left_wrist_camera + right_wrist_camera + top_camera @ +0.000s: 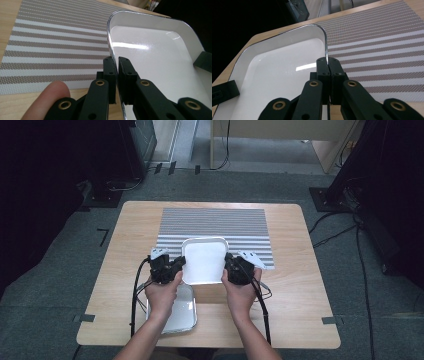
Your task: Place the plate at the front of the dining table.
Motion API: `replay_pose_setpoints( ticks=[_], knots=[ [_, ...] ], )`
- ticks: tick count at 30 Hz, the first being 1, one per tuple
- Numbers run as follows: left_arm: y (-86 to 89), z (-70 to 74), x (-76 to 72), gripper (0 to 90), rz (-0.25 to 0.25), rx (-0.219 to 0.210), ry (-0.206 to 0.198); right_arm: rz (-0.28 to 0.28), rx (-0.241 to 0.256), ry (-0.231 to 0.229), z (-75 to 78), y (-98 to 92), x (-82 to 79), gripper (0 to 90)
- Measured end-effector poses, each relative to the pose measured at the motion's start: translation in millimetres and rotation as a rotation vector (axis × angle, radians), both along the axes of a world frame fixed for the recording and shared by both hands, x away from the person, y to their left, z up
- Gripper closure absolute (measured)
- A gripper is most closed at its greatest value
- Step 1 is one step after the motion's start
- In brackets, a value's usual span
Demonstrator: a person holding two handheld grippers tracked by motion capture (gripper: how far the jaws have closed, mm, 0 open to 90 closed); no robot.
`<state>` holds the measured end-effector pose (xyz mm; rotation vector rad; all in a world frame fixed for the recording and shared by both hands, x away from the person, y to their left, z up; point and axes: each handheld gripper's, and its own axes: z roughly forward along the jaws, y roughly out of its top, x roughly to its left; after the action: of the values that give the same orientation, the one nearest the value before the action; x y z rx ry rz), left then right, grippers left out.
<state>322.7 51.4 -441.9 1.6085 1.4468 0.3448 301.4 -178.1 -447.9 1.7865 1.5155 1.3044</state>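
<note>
A white tray (204, 261) was held up over the near edge of the striped placemat (215, 222), about dead centre of the wooden table (295, 285), gripped from both sides at once. The left gripper (178, 264) was clamped on the tray's rim at 9 o'clock and the right gripper (229, 265) was clamped on the rim at 3 o'clock, jaws pinched tight on the thin edge in both gripper views (116, 67) (328, 68). A second white tray (181, 312) was parked flat on the table down around 7 o'clock, partly hidden under the left hand (162, 295).
</note>
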Motion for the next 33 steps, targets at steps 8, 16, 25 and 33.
replay_pose_setpoints(
  ticks=[8, 16, 25, 33],
  knots=[
    [-5.5, 6.3, 21.1, 85.6, -0.009, 0.028, -0.006, 0.003, -0.010, 0.006, 7.7, -4.5, 20.8, 89.8],
    [-1.3, 15.8, 41.5, 85.9, -0.002, 0.034, 0.006, 0.004, -0.010, 0.010, 15.2, 0.0, 40.1, 89.8],
    [-7.8, 18.4, 71.9, 85.9, 0.013, 0.054, 0.011, 0.006, -0.029, 0.028, 22.9, -0.3, 70.4, 89.8],
    [-18.2, 5.8, 99.4, 86.0, 0.027, 0.046, 0.046, 0.022, -0.046, 0.066, 16.0, -10.4, 101.5, 89.8]
  ],
)
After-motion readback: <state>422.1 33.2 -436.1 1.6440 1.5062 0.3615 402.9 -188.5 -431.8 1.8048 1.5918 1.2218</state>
